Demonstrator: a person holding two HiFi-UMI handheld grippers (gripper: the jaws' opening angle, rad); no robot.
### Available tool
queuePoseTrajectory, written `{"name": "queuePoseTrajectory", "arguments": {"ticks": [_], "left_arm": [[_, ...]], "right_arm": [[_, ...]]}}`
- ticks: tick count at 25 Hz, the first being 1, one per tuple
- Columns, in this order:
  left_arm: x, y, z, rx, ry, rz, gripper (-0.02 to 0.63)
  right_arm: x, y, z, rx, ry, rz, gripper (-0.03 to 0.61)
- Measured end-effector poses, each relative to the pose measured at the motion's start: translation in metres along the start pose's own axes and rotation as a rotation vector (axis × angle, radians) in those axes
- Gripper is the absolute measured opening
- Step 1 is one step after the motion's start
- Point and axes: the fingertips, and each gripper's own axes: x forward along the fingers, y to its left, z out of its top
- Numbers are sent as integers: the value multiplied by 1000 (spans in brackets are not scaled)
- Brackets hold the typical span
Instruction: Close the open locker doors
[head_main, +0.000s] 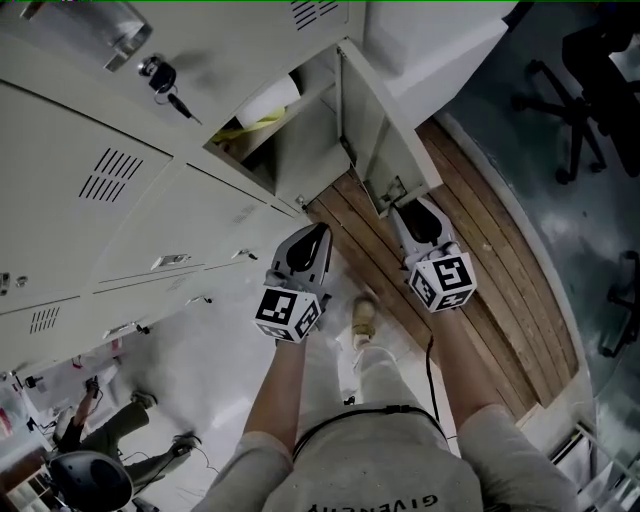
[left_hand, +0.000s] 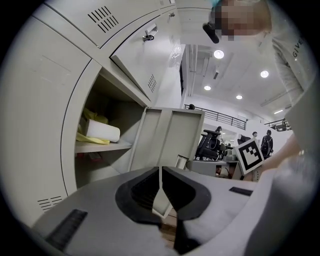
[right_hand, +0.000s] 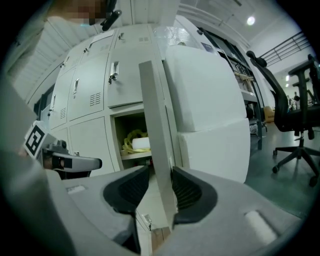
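1. Head view: one locker door (head_main: 375, 120) is seen swung out from the locker bank (head_main: 120, 220). Its compartment (head_main: 300, 140) is laid bare, with a white roll (head_main: 272, 100) inside. The right gripper (head_main: 412, 208) is set at the door's free edge. The left gripper (head_main: 318, 235) is held apart from the door, nearer the closed fronts.
2. Left gripper view: the jaws are seen drawn together with nothing between them. The door is shown ahead with its inner face turned this way, and the open compartment lies to its left.
3. Right gripper view: the door's upright free edge is straddled by the parted jaws. The right pad seems to lie against the panel while a slit remains on the other side, so no firm pinch is judged. The compartment lies to the left of the panel, so the closing swing is judged to run leftward toward the locker front. It is best led by the right gripper, already at the edge.
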Motion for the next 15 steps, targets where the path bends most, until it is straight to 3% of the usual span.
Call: {"name": "queuePoseTrajectory", "arguments": {"ticks": [15], "left_arm": [[-35, 41, 7, -6, -23, 56, 15]], "right_arm": [[18, 57, -5, -1, 26, 63, 133]]}}
